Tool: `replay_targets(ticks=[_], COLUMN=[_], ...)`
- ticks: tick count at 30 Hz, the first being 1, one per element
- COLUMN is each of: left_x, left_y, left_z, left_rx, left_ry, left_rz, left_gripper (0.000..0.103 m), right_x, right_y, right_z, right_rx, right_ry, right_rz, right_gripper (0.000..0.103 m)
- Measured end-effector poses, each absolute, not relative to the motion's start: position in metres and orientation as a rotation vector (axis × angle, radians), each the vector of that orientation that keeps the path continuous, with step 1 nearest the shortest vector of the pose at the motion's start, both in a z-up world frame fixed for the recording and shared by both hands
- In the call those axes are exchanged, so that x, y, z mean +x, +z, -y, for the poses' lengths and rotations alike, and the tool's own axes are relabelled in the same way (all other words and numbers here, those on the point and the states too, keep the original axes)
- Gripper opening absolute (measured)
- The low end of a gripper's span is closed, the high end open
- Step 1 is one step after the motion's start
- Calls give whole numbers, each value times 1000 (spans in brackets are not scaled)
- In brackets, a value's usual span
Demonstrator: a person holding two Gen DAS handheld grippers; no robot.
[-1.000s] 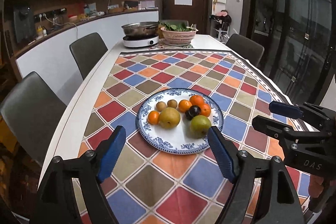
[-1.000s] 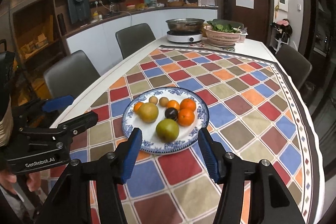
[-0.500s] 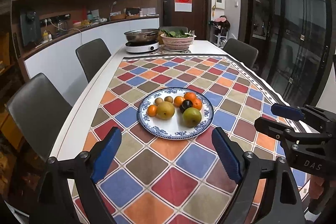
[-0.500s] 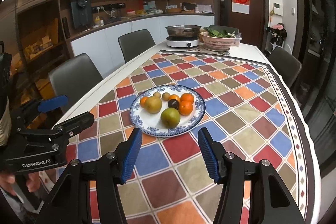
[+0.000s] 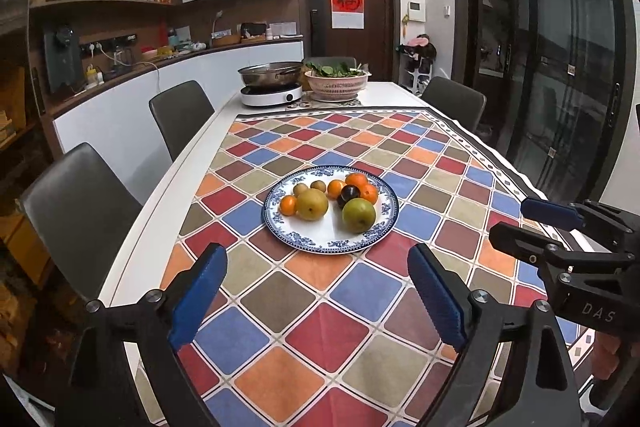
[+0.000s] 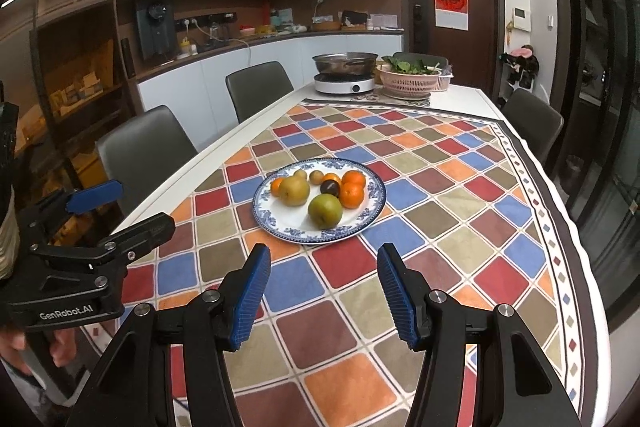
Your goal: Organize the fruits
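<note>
**Fruit plate waits mid-desk, both jaws empty**

Kitchen shelving lines the left wall; grey chairs (image 5: 80,203) flank the desk (image 5: 192,151) under its checkered cloth (image 5: 320,331). My left gripper (image 5: 316,291) hangs short of the plate, its jaws spread wide after just opening further, nothing between them. At the cloth's centre the round blue-rimmed plate (image 5: 332,245) carries pears, oranges, small brown fruits and a dark plum, with no clear long axis. My right gripper (image 6: 322,287) has jaws parted, empty. Beyond stand a cooker (image 5: 271,95) and greens basket (image 5: 337,83), well clear.
</note>
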State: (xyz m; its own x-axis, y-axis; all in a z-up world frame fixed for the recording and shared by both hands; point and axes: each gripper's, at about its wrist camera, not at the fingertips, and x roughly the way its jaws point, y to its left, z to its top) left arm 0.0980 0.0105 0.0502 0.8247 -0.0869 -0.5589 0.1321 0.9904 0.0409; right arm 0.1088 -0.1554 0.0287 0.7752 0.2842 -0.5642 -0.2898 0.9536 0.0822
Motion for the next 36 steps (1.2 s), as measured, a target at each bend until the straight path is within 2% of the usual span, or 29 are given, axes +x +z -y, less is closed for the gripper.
replay_targets(ticks=[12,16,36], left_x=[89,89,84], left_y=[48,48,44], left_z=[-11,-10,-12], left_rx=[85,82,70], left_ry=[-114,-113,-90], left_rz=[-583,-581,-598], left_gripper=[97,103,103], right_x=[101,100,94], right_y=[26,26,21], right_z=[158,158,158], right_rx=[-12,-13,-14], right_ry=[307,306,304], right_rz=[-606,-607,-613], right_gripper=[56,56,56])
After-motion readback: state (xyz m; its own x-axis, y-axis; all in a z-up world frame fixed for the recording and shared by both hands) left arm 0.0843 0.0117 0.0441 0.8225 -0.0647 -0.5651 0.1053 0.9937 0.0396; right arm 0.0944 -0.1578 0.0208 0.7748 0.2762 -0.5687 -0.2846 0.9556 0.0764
